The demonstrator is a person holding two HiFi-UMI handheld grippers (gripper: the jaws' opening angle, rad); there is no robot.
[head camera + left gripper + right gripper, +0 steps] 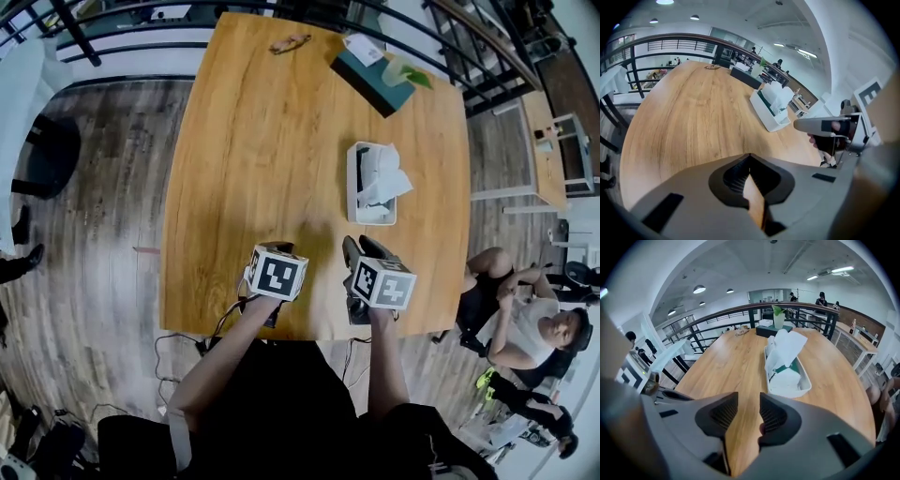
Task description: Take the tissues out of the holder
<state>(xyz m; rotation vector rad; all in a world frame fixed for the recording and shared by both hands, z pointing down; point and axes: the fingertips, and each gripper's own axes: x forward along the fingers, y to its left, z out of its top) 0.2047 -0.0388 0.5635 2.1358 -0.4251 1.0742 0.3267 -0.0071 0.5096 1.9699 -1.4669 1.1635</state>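
Right of centre in the head view, the holder (pixel 352 183) lies lengthwise up the worktop (pixel 253 141), tissues (pixel 382 175) sticking up, straight ahead of the right gripper (pixel 361 248) (the nearer one), jaws slightly apart and empty; the left gripper (pixel 270 247) has its jaws closed on nothing.

On the light wooden surface (pixel 253 169): white holder (pixel 352 192) with tissues (pixel 382 178) at three o'clock, dark teal box (pixel 367 82) at one o'clock, small brown object (pixel 289 43) at twelve o'clock.
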